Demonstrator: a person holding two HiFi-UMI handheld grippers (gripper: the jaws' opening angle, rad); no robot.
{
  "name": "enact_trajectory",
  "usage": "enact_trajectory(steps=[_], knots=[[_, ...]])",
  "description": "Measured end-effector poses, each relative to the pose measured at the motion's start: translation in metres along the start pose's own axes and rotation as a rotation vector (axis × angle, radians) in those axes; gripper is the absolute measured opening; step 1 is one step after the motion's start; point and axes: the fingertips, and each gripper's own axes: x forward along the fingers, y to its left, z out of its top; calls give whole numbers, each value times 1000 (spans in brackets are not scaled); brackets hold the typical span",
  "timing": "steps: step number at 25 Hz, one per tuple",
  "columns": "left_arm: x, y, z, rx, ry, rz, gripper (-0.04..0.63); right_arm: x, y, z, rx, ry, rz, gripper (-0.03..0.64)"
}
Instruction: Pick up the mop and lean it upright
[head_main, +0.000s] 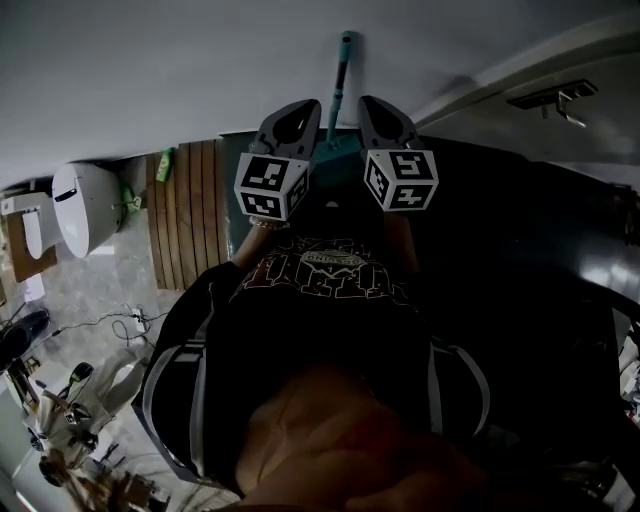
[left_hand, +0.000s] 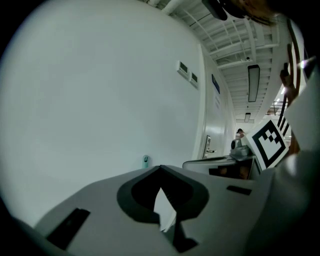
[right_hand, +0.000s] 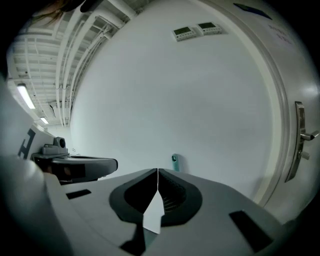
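Judging by the teal mop handle (head_main: 343, 75) standing upright against the smooth white wall (head_main: 200, 70), just ahead between my two tongs, the leaning looks done and only drawing clear seems left. My left gripper (left_hand: 160, 169) and right gripper (right_hand: 158, 171) are both closed, tips meeting on nothing. The handle is a slim round pole; my jaws are matte grey with ribbed pads.

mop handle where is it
Head view, top centre: the teal mop handle stands against the white wall, beyond and between the left gripper and right gripper.
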Motion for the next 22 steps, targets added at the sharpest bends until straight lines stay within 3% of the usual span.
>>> enact_trajectory(steps=[14,22], knots=[[42,76,13,30,43,-136,44,89,-16,5,29,10,-160,20],[48,103,6,21,73,-154,44,120,-35,-9,30,54,-257,21]])
